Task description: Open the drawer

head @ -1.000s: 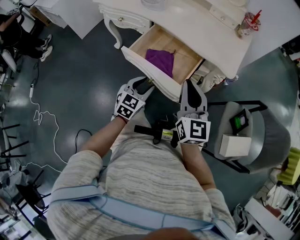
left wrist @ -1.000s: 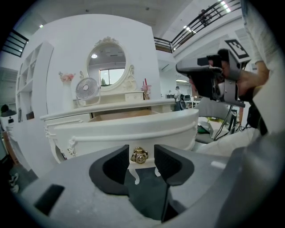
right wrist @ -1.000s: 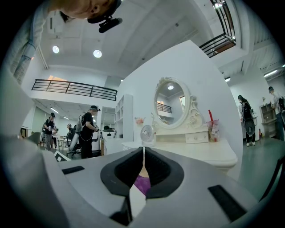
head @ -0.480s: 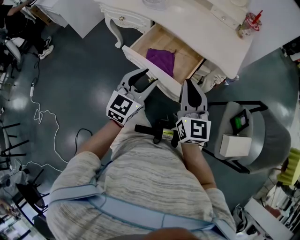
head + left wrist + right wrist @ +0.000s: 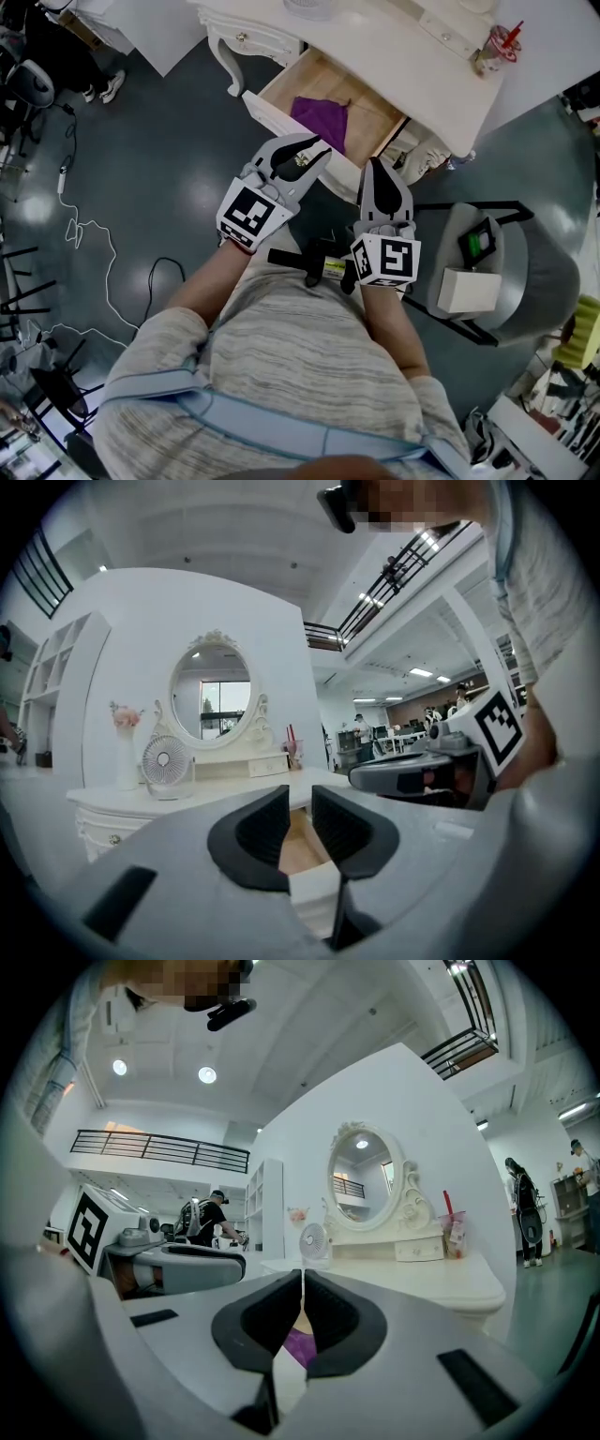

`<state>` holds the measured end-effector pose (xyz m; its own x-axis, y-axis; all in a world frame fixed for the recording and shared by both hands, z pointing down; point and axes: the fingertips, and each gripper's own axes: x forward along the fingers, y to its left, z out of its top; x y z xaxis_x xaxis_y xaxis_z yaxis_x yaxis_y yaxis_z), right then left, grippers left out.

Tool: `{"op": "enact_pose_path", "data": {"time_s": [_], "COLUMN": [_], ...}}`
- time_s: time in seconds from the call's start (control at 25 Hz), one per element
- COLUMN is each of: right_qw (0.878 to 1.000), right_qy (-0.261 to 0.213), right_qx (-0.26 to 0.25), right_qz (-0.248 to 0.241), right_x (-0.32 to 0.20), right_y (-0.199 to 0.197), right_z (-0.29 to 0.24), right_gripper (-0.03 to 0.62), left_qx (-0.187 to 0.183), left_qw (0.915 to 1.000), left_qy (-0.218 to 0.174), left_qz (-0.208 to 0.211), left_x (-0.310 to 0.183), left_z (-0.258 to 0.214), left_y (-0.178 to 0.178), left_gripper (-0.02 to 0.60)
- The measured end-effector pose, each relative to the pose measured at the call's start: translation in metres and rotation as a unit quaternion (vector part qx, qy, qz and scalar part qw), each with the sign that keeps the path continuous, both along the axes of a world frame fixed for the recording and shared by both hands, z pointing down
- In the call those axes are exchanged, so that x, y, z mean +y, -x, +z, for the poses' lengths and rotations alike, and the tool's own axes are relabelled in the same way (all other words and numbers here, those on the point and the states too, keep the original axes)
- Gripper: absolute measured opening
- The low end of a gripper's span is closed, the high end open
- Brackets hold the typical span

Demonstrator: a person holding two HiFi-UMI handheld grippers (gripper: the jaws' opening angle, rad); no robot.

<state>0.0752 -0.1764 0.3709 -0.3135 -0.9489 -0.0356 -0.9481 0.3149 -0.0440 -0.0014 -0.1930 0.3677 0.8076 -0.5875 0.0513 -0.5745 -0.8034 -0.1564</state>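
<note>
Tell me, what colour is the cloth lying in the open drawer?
Purple. The cloth shows best in the head view.

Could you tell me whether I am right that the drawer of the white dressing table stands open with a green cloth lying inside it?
Nearly right, but the colour is wrong. The cloth lying in the open drawer of the white dressing table is purple, not green. The head view shows this plainly. The rest stands: the drawer is open and the cloth is inside it.
</note>
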Motion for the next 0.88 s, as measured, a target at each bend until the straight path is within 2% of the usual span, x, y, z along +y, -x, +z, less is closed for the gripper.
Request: {"op": "enact_pose_path", "data": {"time_s": [0.12, 0.4, 0.88], "right_qw": [1.000, 1.000, 1.000], "right_qy": [0.000, 0.014, 0.016], "right_qx": [0.004, 0.020, 0.025], "right_qz": [-0.003, 0.006, 0.006], "right_x": [0.000, -0.001, -0.001], "right_y": [0.002, 0.001, 0.002], "right_z": [0.000, 0.005, 0.005], "right_gripper": [0.011, 0.008, 0.008], "left_qx": [0.014, 0.055, 0.056], "left_qw": [0.9998, 0.9981, 0.9979], "left_qy": [0.011, 0.029, 0.032], "left_qz": [0.000, -0.005, 0.007], "left_x": [0.001, 0.001, 0.004], "left_z": [0.001, -0.005, -0.004], "left_y": [0.001, -0.001, -0.008], "left_gripper": [0.015, 0.014, 0.014]}}
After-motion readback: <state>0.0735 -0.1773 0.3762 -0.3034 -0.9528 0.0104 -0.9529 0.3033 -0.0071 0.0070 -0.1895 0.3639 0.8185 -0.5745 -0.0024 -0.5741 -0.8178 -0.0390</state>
